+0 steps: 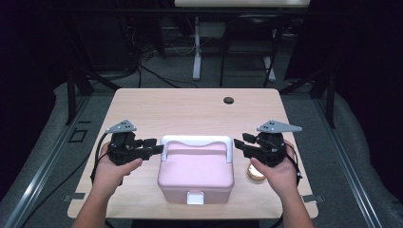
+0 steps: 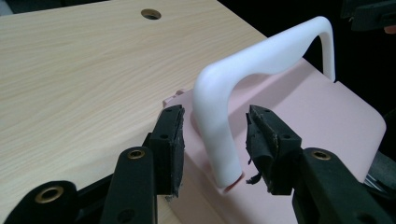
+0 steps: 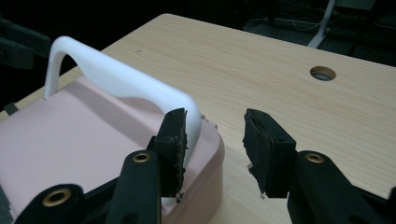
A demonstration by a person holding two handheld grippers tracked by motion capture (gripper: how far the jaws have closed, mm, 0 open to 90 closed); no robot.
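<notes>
A pink box (image 1: 196, 173) with a shut lid and a white latch (image 1: 195, 197) stands near the table's front edge. Its white handle (image 1: 197, 141) is raised upright over the back of the lid. My left gripper (image 1: 157, 146) is at the handle's left end. In the left gripper view the handle's leg (image 2: 219, 140) stands between the open jaws of this gripper (image 2: 215, 140), with a gap on each side. My right gripper (image 1: 240, 142) is at the handle's right end. In the right gripper view the handle (image 3: 121, 77) lies behind the left jaw, and this gripper (image 3: 215, 140) is open on bare table.
The light wooden table (image 1: 190, 109) has a round cable hole (image 1: 228, 100) at the back. A small round tan object (image 1: 255, 173) lies right of the box, partly under my right hand. Beyond the table are dark floor, cables and a white stand (image 1: 196, 47).
</notes>
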